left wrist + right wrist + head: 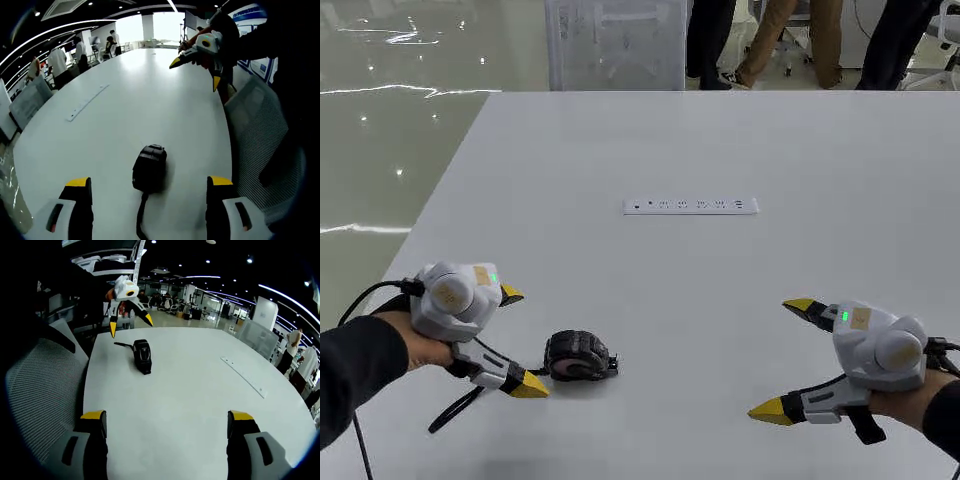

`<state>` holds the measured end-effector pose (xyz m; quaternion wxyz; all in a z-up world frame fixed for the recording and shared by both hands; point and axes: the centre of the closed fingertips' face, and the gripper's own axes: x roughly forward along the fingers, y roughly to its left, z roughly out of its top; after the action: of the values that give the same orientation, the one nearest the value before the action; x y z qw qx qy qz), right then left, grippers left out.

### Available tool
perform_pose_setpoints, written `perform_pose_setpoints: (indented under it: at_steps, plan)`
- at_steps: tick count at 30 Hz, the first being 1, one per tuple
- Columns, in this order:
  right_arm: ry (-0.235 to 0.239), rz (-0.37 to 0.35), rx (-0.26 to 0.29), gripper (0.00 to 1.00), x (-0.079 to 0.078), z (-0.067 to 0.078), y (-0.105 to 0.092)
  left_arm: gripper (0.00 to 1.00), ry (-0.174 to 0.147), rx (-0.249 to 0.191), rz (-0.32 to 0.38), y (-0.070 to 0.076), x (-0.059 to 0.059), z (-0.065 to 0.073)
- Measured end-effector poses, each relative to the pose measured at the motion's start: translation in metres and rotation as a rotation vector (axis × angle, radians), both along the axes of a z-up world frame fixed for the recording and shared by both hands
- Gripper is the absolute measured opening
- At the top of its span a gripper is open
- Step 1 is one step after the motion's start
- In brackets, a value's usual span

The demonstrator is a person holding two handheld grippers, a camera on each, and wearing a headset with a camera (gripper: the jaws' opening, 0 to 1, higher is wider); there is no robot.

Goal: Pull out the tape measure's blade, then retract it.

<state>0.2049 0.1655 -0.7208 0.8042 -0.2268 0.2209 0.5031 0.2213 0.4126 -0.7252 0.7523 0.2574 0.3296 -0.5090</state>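
tape measure (578, 355): lying on the white desk (720, 130), strap trailing toward the left claw | left claw (520, 340): wide open, just short of the tape measure, not touching it | right claw (782, 357): wide open, empty, well right of the tape measure | power strip (691, 206): beyond the tape measure

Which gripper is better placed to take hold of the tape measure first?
Left. The left gripper is open, with the tape measure just ahead of its jaws. The right gripper, also open, is well apart from it.
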Motion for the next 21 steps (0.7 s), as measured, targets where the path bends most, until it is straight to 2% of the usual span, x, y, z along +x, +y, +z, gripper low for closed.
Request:
perform_pose_setpoints:
  at_steps: [1, 3, 4, 6, 7, 8, 10, 11, 13, 16, 18, 21]
  plan:
    - [0.001, 0.011, 0.001, 0.95, 0.001, -0.001, 0.003, 0.91, -0.001, 0.009, -0.02, -0.003, 0.001, -0.001]
    - [0.018, 0.028, 0.003, 0.93, 0.003, -0.004, 0.01, 0.89, 0.001, 0.067, -0.062, -0.003, 0.004, -0.008]
    - [0.029, 0.032, 0.003, 0.93, 0.004, -0.005, 0.013, 0.88, 0.003, 0.079, -0.072, -0.004, 0.006, -0.01]
    - [0.055, 0.047, -0.002, 0.93, 0.005, -0.009, 0.019, 0.87, 0.022, 0.087, -0.085, -0.008, 0.009, -0.016]
    - [0.112, 0.063, -0.006, 0.91, 0.001, -0.015, 0.022, 0.87, 0.041, 0.081, -0.09, -0.01, 0.011, -0.022]
    - [0.125, 0.066, -0.003, 0.87, 0.003, -0.017, 0.024, 0.87, 0.053, 0.08, -0.095, -0.012, 0.012, -0.026]
    - [0.114, 0.063, 0.0, 0.88, 0.01, -0.018, 0.029, 0.86, 0.067, 0.127, -0.118, -0.01, 0.012, -0.039]
    - [0.125, 0.062, -0.001, 0.9, 0.012, -0.02, 0.031, 0.84, 0.066, 0.131, -0.13, -0.012, 0.012, -0.042]
    - [0.133, 0.067, 0.001, 0.91, 0.014, -0.023, 0.038, 0.77, 0.041, 0.119, -0.178, -0.02, 0.013, -0.045]
    - [0.137, 0.089, -0.01, 0.93, 0.017, -0.027, 0.05, 0.68, 0.066, 0.115, -0.191, -0.024, 0.012, -0.054]
    - [0.144, 0.095, -0.006, 0.93, 0.02, -0.028, 0.059, 0.64, 0.076, 0.139, -0.207, -0.023, 0.011, -0.059]
    - [0.139, 0.129, -0.014, 0.92, 0.023, -0.031, 0.074, 0.55, 0.061, 0.156, -0.22, -0.025, 0.014, -0.062]
